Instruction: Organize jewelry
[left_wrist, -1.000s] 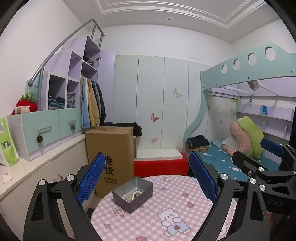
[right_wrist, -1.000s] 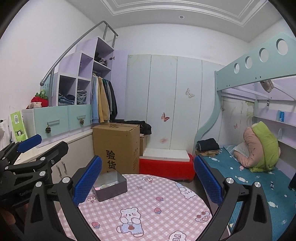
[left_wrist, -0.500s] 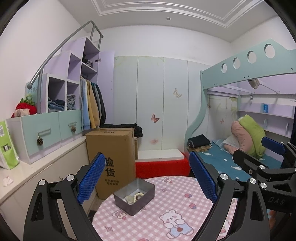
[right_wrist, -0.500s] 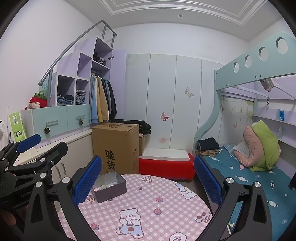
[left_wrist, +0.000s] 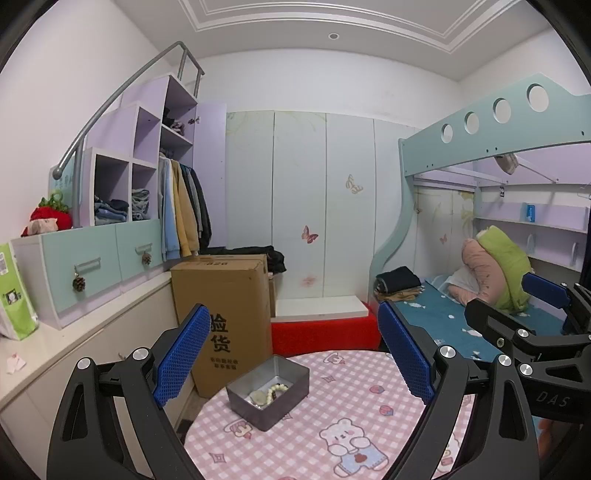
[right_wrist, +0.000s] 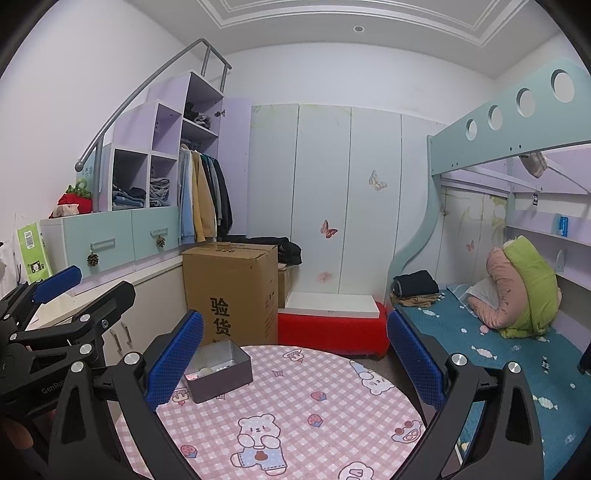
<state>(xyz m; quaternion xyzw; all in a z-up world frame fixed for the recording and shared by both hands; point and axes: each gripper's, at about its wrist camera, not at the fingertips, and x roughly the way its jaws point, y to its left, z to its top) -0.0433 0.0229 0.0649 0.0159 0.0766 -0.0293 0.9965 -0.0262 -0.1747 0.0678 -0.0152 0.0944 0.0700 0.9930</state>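
Both your tools, left (left_wrist: 295, 354) and right (right_wrist: 295, 354), hang released above the bench (left_wrist: 369, 417); beads (left_wrist: 275, 389) already lie inside the tin (left_wrist: 267, 393), little apparently remaining.

Bare tablecloth (left_wrist: 332, 417) surrounds the tin (left_wrist: 268, 389); cardboard box (left_wrist: 225, 314) crowds behind.

One grey tin (left_wrist: 268, 392); two grippers; perhaps two bracelets (left_wrist: 275, 389) inside.

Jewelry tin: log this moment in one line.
left gripper jaws open, empty | right gripper jaws open, empty | jewelry tin on table, beads inside
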